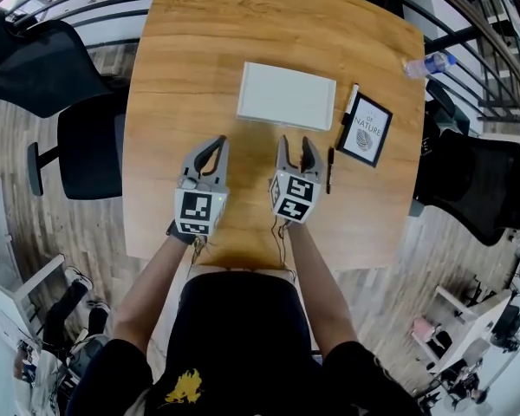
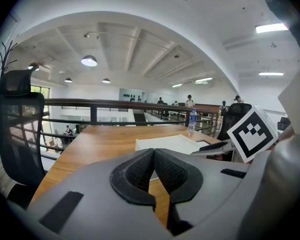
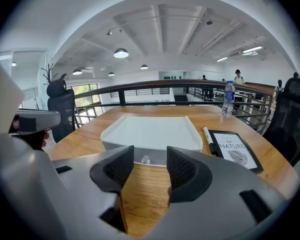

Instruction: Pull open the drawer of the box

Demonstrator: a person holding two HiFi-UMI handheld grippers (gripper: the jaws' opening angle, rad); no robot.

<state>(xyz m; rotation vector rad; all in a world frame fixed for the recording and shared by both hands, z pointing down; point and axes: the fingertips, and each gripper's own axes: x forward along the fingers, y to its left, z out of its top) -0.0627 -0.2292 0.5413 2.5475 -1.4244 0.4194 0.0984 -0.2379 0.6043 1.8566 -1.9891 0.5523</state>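
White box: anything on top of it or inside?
Nothing sits on the white box; its top is bare. The drawer is shut, so whatever is inside is hidden.

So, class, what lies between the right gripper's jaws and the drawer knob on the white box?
Only bare wooden table, seen in the right gripper view: nothing stands between the right gripper and the knob.

Bright ceiling lamps (image 3: 121, 53), soft shadows, fisheye-bent edges; dark corners

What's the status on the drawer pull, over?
Left hand-held gripper shut, empty. Right hand-held gripper open, facing drawer knob. White box drawer closed. Nothing between jaws and knob.
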